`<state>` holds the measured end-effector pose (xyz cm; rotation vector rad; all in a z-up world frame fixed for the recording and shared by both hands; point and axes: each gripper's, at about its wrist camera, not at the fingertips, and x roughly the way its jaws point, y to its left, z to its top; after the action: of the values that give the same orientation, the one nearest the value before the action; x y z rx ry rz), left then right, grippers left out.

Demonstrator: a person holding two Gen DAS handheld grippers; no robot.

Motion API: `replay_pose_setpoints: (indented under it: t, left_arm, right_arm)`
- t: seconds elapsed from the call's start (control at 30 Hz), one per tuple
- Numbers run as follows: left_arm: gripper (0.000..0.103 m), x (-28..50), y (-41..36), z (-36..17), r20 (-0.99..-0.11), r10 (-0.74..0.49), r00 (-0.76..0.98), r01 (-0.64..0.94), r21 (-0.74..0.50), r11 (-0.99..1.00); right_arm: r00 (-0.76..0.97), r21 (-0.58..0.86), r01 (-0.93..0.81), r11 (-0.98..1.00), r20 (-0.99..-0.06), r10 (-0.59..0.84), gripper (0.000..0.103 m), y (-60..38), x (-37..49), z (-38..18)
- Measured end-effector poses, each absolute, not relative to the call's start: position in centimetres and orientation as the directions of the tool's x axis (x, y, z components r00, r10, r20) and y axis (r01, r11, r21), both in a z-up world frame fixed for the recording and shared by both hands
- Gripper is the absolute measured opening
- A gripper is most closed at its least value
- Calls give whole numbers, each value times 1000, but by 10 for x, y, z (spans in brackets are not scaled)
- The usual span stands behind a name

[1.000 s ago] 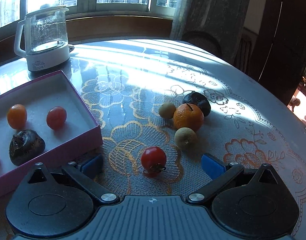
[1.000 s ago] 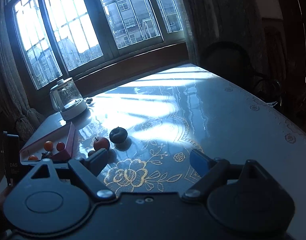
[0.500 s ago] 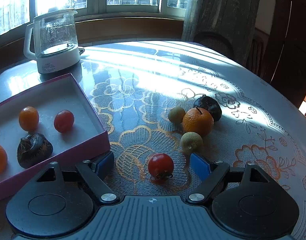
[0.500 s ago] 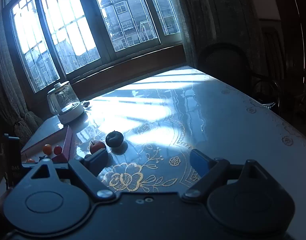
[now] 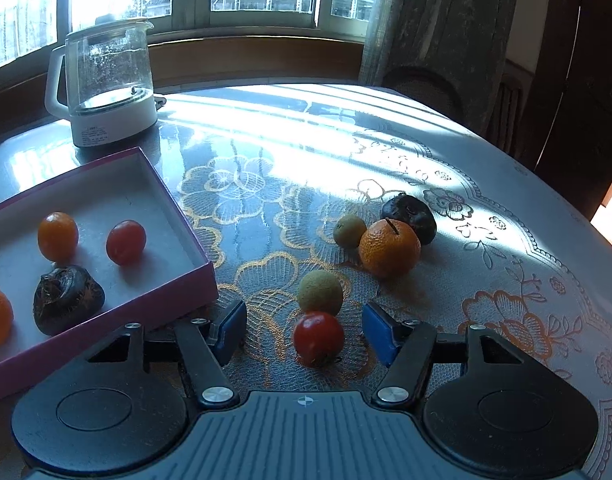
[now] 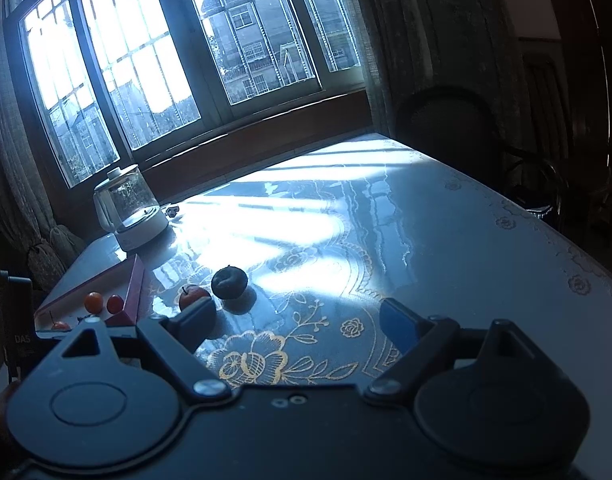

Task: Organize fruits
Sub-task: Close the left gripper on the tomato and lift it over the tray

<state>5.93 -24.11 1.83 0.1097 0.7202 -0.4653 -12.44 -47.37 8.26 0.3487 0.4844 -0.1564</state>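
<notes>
Left gripper [image 5: 303, 330], bottom centre of the left wrist view: fingers spread wide, nothing held. The red tomato [image 5: 318, 338] sits on the table [image 5: 486, 184] between the blue pads [image 5: 231, 328], touching neither.

Handling, as a guess: small, light, smooth-skinned, likely to roll or squirt out; soft enough to bruise. Best taken across its widest middle, pads square on, gentle squeeze.

Just behind it, maybe touching, a green round fruit [image 5: 320, 292]. Further up right, an orange [image 5: 390, 248] with a small green fruit [image 5: 349, 231] and a dark plum [image 5: 409, 218] pressed close. Left of frame: the pink box [image 5: 173, 280] already holds four pieces. Kettle [image 5: 105, 84] upper left.

Right gripper [image 6: 295, 326], lower centre of its own view: fingers apart, empty, over bare cloth.

Against a second ago: the left gripper has closed in, the tomato now lying deeper between the pads; the fruits themselves unmoved. The right has drifted slightly.
</notes>
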Motion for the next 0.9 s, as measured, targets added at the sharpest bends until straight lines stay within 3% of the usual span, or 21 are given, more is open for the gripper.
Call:
replay_pose_setpoints:
  t: [0.33, 0.4, 0.7, 0.9]
  left_arm:
    - [37, 48, -243, 20, -654, -366, 662, 454, -39, 890]
    - [25, 47, -243, 20, -652, -361, 667, 458, -24, 889]
    - [25, 44, -236, 23, -654, -387, 650, 451, -79, 889]
    - [25, 29, -203, 48, -609, -389, 691, 418, -102, 903]
  right_arm:
    - [876, 292, 234, 927, -477, -71, 89, -474, -124, 83]
    - [876, 291, 233, 928, -476, -71, 89, -473, -124, 83]
    - [877, 290, 231, 929, -476, -70, 89, -472, -125, 84]
    - [878, 288, 223, 931, -474, -63, 89, -467, -123, 87]
